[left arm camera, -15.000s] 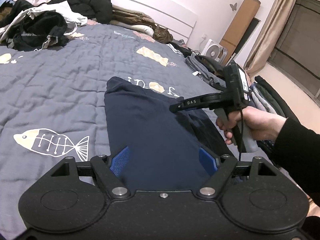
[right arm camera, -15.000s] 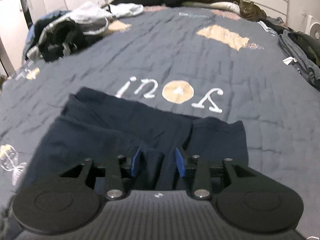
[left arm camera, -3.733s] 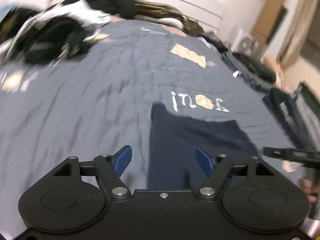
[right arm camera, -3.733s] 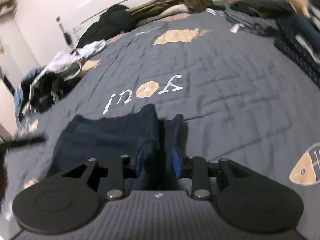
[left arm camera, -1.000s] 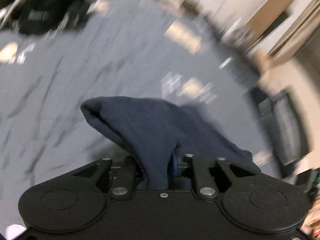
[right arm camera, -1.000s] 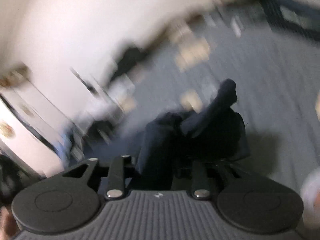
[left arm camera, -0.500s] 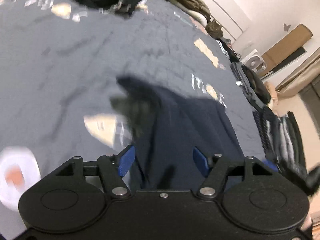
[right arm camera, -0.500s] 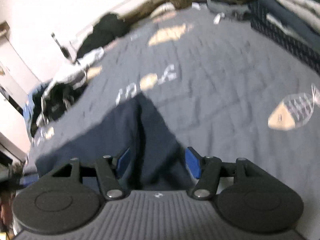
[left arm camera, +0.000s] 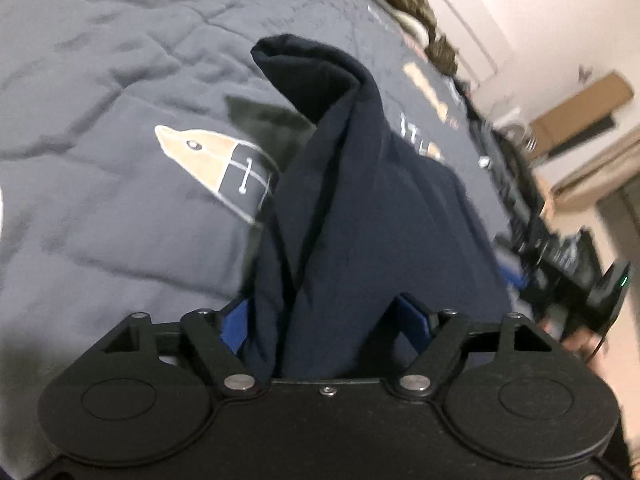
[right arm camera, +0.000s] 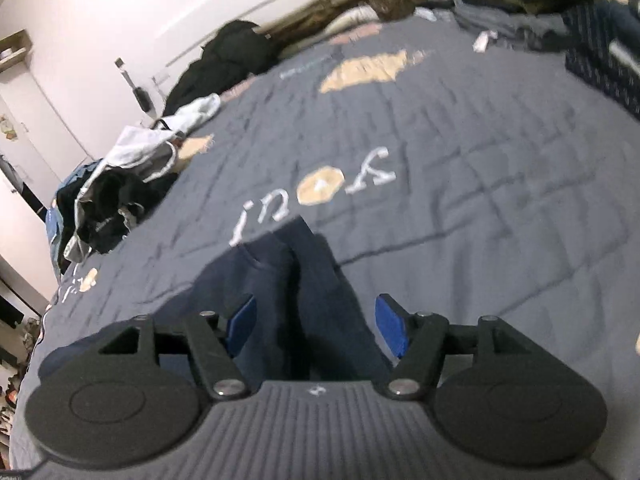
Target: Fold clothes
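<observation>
Navy cloth fills the gap of both my tongs. On my left gripper [left arm camera: 328, 322] the blue pads [left arm camera: 414, 322] stand well apart, and the navy garment [left arm camera: 360, 208] bunches up between them, rising in a loose rolled ridge that runs away from me; the cloth lies against the left-hand pad, and I cannot tell whether it touches the other. The jaws are spread, not pinching it. On my right gripper [right arm camera: 316, 330] the pads [right arm camera: 390, 330] are likewise wide apart, with a fold of the same garment [right arm camera: 304, 284] lying between them, clear of both pads as far as I can see.

Beyond the tongs, the garment rests on the grey quilt [left arm camera: 120, 80]. From the left wrist its far rolled end lies just beside a printed fish [left arm camera: 216, 168] and partly covers the tail. From the right wrist its far edge touches the white lettering [right arm camera: 316, 196] stitched on the quilt.

Farther off, a heap of dark and white clothes [right arm camera: 120, 184] sits at the quilt's left edge, a black coat [right arm camera: 224, 60] lies near the headboard, and more folded dark clothes [right arm camera: 600, 52] lie along the right. At the right edge of the left view, my other hand's tool [left arm camera: 600, 280] shows, blurred.
</observation>
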Motion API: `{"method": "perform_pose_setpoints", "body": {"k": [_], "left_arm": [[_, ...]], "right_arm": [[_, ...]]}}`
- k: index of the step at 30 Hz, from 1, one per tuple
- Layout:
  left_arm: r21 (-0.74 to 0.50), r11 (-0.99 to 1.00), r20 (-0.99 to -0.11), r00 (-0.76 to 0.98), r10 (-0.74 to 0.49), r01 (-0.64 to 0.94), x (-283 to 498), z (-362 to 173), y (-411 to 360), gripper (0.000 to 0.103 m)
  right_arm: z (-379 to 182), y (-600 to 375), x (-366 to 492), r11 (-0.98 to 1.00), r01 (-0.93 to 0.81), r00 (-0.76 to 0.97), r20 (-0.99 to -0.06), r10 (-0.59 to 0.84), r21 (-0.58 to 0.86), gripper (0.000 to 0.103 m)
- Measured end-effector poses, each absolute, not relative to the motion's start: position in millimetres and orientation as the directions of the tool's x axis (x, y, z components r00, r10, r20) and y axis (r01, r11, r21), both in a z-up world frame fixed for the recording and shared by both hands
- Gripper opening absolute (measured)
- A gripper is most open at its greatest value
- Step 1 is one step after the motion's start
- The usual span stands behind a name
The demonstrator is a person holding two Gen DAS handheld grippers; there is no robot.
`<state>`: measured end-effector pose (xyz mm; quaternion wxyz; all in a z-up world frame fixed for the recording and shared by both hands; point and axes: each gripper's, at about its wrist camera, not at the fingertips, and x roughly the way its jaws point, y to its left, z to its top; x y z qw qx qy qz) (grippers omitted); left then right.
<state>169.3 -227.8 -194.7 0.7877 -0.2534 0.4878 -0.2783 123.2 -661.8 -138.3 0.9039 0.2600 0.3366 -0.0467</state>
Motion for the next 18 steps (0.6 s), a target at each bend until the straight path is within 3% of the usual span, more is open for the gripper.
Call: {"method": "perform_pose_setpoints", "body": {"k": [1, 2, 4, 6, 8, 9, 10, 13, 16, 18], "left_arm": [[-0.683, 0.706, -0.625, 0.353, -0.697, 0.185, 167.4, -189.7, -226.6, 0.045], [-0.695, 0.696, -0.622, 0.336, -0.708, 0.179, 165.5, -184.7, -225.5, 0.03], [-0.719, 0.675, -0.614, 0.302, -0.729, 0.166, 161.6, -174.6, -223.2, 0.022], [-0.745, 0.65, -0.601, 0.27, -0.752, 0.151, 156.8, -163.1, -220.3, 0.021], [-0.755, 0.64, -0.599, 0.251, -0.761, 0.139, 149.0, -153.2, -216.7, 0.021], [-0.73, 0.672, -0.637, 0.233, -0.735, 0.122, 146.9, -156.2, -216.8, 0.022], [-0.704, 0.703, -0.674, 0.215, -0.707, 0.106, 144.9, -159.3, -216.8, 0.027], [-0.641, 0.761, -0.735, 0.207, -0.646, 0.098, 139.1, -159.9, -210.1, 0.057], [-0.608, 0.782, -0.737, 0.267, -0.621, 0.137, 133.8, -149.2, -194.3, 0.057], [-0.585, 0.795, -0.736, 0.306, -0.603, 0.162, 130.3, -142.1, -183.8, 0.064]], "right_arm": [[-140.7, -661.7, 123.7, 0.86, 0.263, 0.764, -0.638, 0.091, 0.438, 0.065], [-142.6, -661.3, 124.2, 0.859, 0.262, 0.761, -0.641, 0.095, 0.439, 0.065], [-145.1, -661.1, 124.8, 0.854, 0.259, 0.757, -0.644, 0.111, 0.451, 0.065], [-146.6, -661.1, 125.3, 0.847, 0.258, 0.753, -0.646, 0.125, 0.464, 0.065], [-146.4, -660.9, 125.8, 0.84, 0.259, 0.75, -0.647, 0.136, 0.477, 0.065], [-145.8, -660.7, 125.9, 0.838, 0.255, 0.749, -0.647, 0.144, 0.482, 0.065], [-144.8, -659.9, 125.9, 0.84, 0.247, 0.748, -0.646, 0.152, 0.484, 0.065], [-141.7, -655.8, 126.2, 0.853, 0.227, 0.737, -0.655, 0.165, 0.47, 0.066], [-138.6, -650.0, 126.2, 0.881, 0.205, 0.72, -0.676, 0.159, 0.426, 0.066], [-133.2, -646.7, 124.8, 0.905, 0.178, 0.728, -0.67, 0.144, 0.387, 0.066]]}}
